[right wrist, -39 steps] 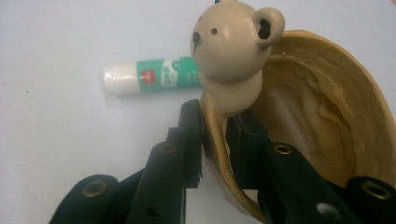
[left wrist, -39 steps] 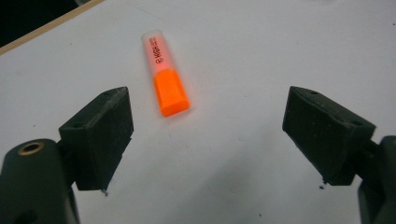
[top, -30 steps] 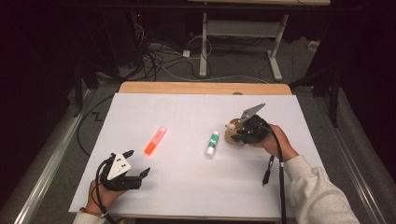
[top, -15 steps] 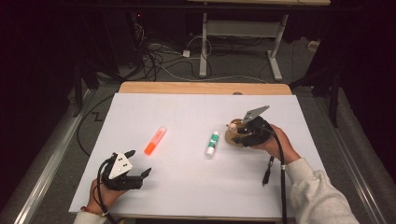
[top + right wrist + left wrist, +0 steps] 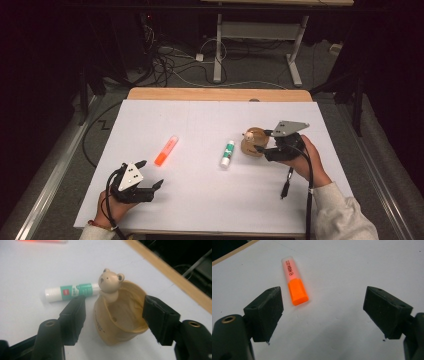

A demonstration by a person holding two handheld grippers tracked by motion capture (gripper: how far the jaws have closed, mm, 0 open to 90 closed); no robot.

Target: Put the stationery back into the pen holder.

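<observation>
Room: dark; cables and metal frame legs on the floor beyond the table.
Table (image 5: 210,107): white top with a wooden far edge; one.
Right gripper (image 5: 113,315): jaws have just been opening and now stand apart on either side of the cup, clear of its wall; grasp released.
Left gripper (image 5: 323,308): jaws spread wide over bare table, nothing between them; highlighter just ahead.
Cup (image 5: 120,320): one; tan, upright, on the right half of the table, a small bear figure on its rim.
Cup, handling: probably light, stiff and somewhat brittle with a smooth wall; best taken across the body below the rim, away from the bear.
Highlighter (image 5: 294,281): one; orange, lying flat, left of centre.
Glue stick (image 5: 71,292): one; white and green, lying just beside the cup.
</observation>
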